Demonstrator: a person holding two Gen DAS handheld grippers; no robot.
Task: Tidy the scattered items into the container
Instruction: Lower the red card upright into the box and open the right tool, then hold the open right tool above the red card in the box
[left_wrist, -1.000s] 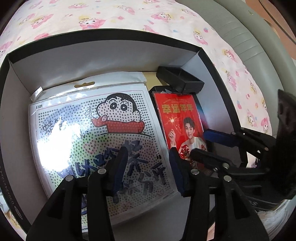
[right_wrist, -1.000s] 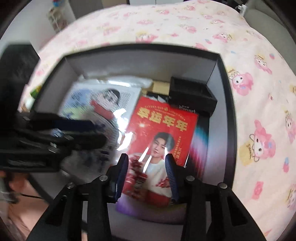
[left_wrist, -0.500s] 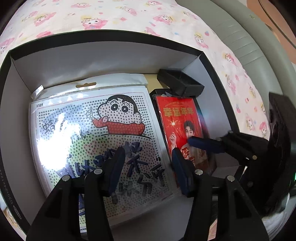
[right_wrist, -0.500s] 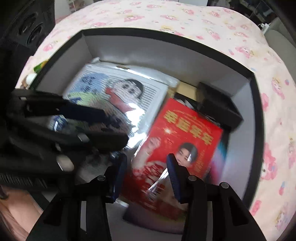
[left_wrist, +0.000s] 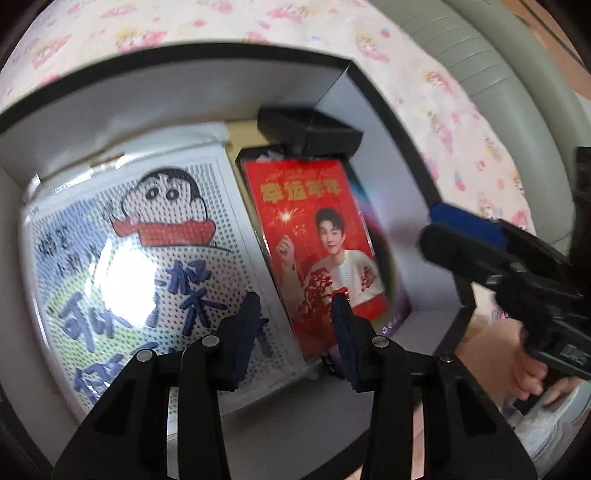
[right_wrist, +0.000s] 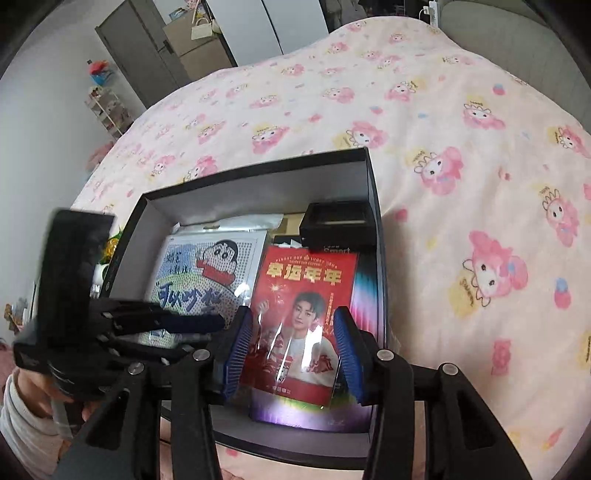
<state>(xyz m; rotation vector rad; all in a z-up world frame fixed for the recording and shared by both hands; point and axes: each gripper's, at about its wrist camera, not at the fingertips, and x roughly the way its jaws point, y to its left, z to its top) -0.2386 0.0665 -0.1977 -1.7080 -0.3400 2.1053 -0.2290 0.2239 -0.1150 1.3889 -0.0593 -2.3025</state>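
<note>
1. Left wrist view: left tool (left_wrist: 295, 314) is open and holds nothing, hovering over the box (left_wrist: 343, 79). Cartoon bead kit (left_wrist: 129, 266) lies flat at left, red photo pack (left_wrist: 317, 240) beside it, small black case (left_wrist: 310, 129) at the far corner.
2. Right wrist view: right tool (right_wrist: 293, 347) is open and empty, above the red photo pack (right_wrist: 303, 310). Box (right_wrist: 369, 192) sits on the bed (right_wrist: 461, 147).
3. Handling, my guess: the packs are thin, light, with slippery glossy film. Pinch an edge, not the flat face.

My left wrist view looked close into the box (left_wrist: 343, 79); my right view sat higher, sharing its contents and the bedspread (right_wrist: 461, 155).
</note>
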